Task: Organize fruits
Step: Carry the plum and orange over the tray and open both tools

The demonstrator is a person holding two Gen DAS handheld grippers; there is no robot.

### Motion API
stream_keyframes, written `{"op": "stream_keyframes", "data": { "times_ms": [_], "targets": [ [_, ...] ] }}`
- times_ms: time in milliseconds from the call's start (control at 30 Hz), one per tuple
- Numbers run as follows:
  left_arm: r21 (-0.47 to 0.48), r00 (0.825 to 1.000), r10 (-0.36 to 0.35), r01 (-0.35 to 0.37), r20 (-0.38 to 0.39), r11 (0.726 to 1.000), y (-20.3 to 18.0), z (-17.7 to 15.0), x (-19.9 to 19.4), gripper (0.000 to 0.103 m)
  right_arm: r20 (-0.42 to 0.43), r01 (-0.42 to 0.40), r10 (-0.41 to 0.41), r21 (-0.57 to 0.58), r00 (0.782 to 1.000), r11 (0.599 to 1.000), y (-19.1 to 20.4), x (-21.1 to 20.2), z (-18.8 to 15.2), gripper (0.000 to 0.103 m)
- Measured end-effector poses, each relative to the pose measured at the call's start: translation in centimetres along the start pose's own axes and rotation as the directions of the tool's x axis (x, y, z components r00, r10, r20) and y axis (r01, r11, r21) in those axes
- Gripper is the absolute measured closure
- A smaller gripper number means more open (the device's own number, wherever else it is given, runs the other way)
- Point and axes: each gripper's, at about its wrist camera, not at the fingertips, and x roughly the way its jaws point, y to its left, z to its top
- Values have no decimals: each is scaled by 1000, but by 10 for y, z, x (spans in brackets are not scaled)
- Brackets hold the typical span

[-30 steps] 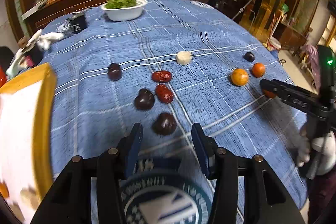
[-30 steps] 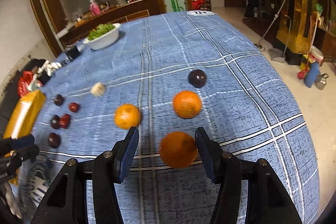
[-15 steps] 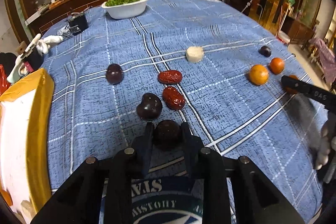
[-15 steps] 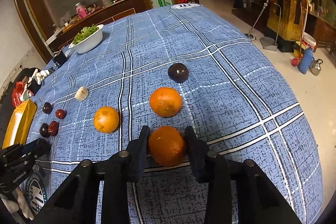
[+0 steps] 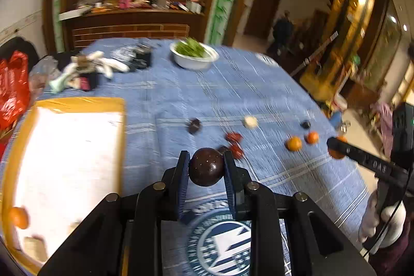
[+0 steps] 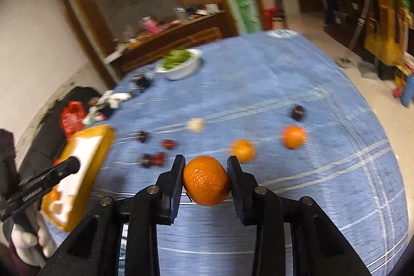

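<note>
My left gripper [image 5: 206, 170] is shut on a dark round plum [image 5: 206, 166] and holds it above the blue tablecloth. My right gripper [image 6: 206, 181] is shut on an orange tangerine [image 6: 206, 180], also lifted off the cloth. A yellow-rimmed white tray [image 5: 64, 159] lies at the left; it also shows in the right wrist view [image 6: 85, 154]. It holds a tangerine [image 5: 18, 217] near its front. On the cloth remain two tangerines [image 6: 243, 150] [image 6: 293, 136], red dates [image 5: 234, 137], dark plums [image 5: 194, 124] [image 6: 298, 112] and a pale piece [image 5: 250, 121].
A white bowl of greens [image 5: 194, 54] stands at the far side of the table. Clutter of gloves and black items [image 5: 103, 66] lies at the far left, with a red bag [image 5: 11, 87] beyond the edge. The table edge drops off at the right.
Both grippers, open around their fruit a second ago and then shut on it, have lifted it off the cloth. Both views have swung left, bringing the tray into sight.
</note>
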Motion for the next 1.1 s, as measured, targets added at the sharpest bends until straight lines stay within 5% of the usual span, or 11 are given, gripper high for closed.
{"op": "stream_keyframes", "data": {
  "times_ms": [167,333,600,733,867,1100],
  "targets": [
    [-63,995,91,-88,48,994,57,18,-33,78,-35,-150,148,-54,988,987,74,10,17,66],
    [-192,992,130,-126,6,973,130,12,-31,78,-173,-344,331,-50,928,938,155,64,16,66],
    [-338,983,163,-184,-89,923,214,-23,-11,78,-396,-418,350,-101,849,903,264,157,-39,65],
    [-375,984,143,-173,-106,911,232,-31,-5,75,-432,-379,274,-177,859,908,291,182,-58,65],
    [-418,988,130,-151,-78,896,242,-35,-16,50,-433,-321,203,-218,878,921,297,200,-64,64],
    [-488,995,103,-95,-10,868,239,-40,-51,33,-419,-321,202,-236,885,917,306,189,-63,64]
  ]
}}
